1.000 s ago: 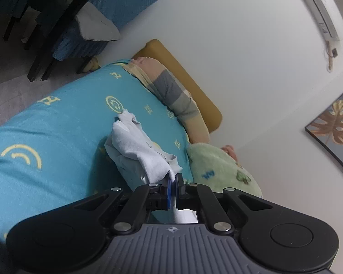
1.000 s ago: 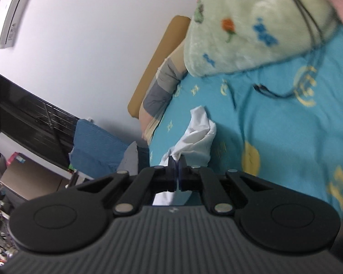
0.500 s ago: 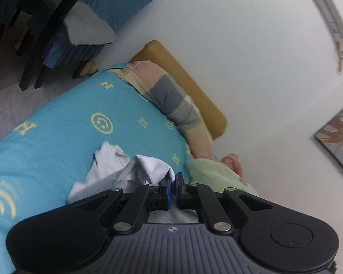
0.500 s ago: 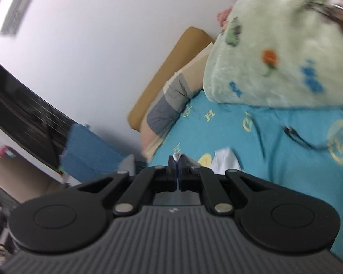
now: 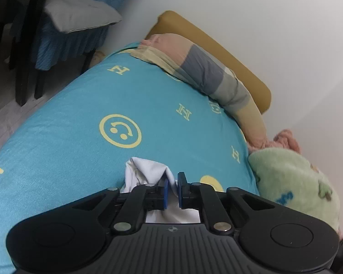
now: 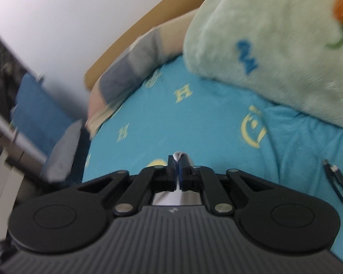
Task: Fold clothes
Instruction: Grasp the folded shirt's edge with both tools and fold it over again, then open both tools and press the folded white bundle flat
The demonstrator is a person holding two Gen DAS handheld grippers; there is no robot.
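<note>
Left gripper (image 5: 172, 190): jaws opening, a clear gap between the blue pads (image 5: 165, 190); white garment (image 5: 148, 171) lies bunched on the turquoise bedsheet (image 5: 80, 105) just ahead of the fingers, a fold of it standing in the gap, pads not pressing on it as far as the view allows; more white cloth visible below, through the opening in the gripper body. Right gripper (image 6: 177, 171): jaws nearly together, pinching a small white tuft of the garment (image 6: 178, 154) that pokes up between the tips; right wrist view is blurred, so the extent of cloth held is unclear. Sheet printed with yellow smiley faces and H letters. Striped pillow (image 5: 205, 68) rests along the mustard headboard (image 5: 217, 43) at the far edge; green plush blanket (image 6: 274, 45) heaped to the right; black cable (image 6: 333, 171) lies on the sheet at right; blue-covered chair (image 5: 64, 34) beside the bed.
</note>
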